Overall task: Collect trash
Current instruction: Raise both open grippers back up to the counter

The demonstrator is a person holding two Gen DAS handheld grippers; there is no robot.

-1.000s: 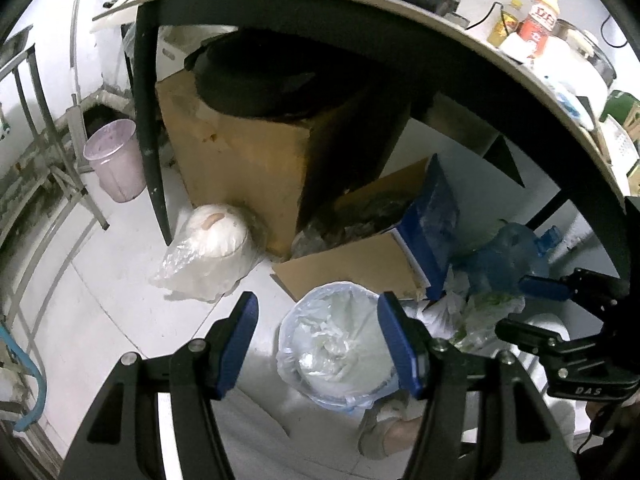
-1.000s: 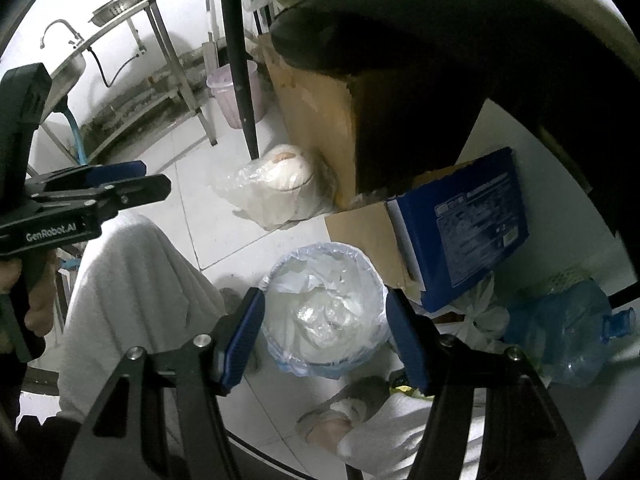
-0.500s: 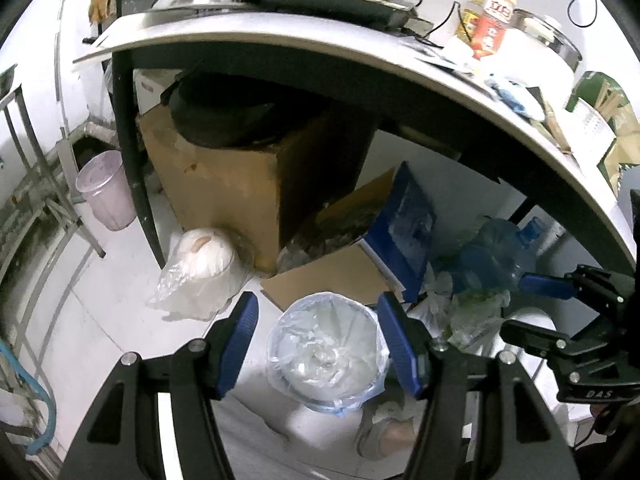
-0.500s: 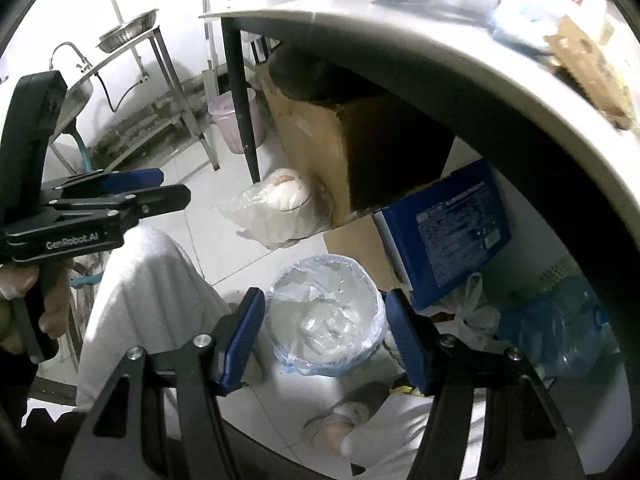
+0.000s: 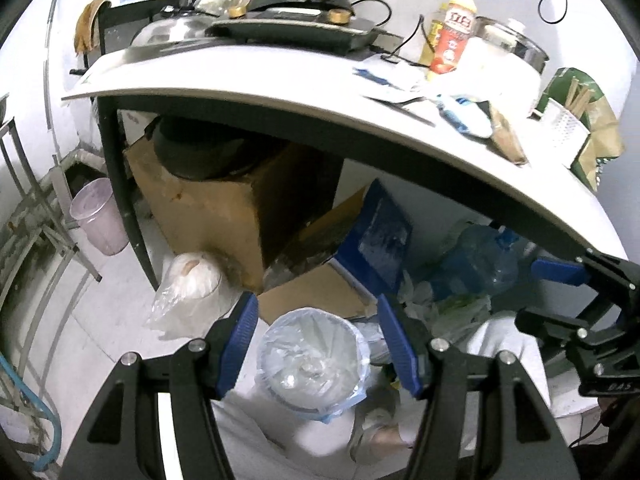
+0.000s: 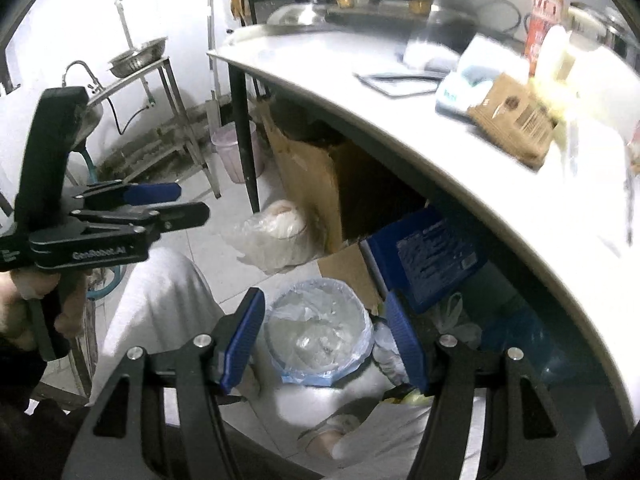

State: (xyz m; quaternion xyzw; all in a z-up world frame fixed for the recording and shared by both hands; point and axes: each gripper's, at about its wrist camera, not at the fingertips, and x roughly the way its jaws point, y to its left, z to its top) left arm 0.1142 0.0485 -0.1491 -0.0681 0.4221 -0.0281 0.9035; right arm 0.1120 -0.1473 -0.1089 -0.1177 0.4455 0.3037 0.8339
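Jaws on my left gripper (image 5: 316, 346) gape with nothing in them. Below me the lined bin (image 5: 310, 362) sits on the floor by the table (image 5: 248, 80). My right gripper (image 6: 326, 338) gapes likewise, gripping nothing.

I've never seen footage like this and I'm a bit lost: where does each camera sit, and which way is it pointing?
Left wrist view: sits on the left hand-held gripper, looking down past its open blue fingers at the lined trash bin under the white table; pale trouser legs and the right hand-held gripper show.
Right wrist view: sits on the right hand-held gripper, aimed down at that bin; a hand holding the left hand-held gripper shows.
Shared: bin, table, blue-flapped cardboard box, red-labelled bottle.
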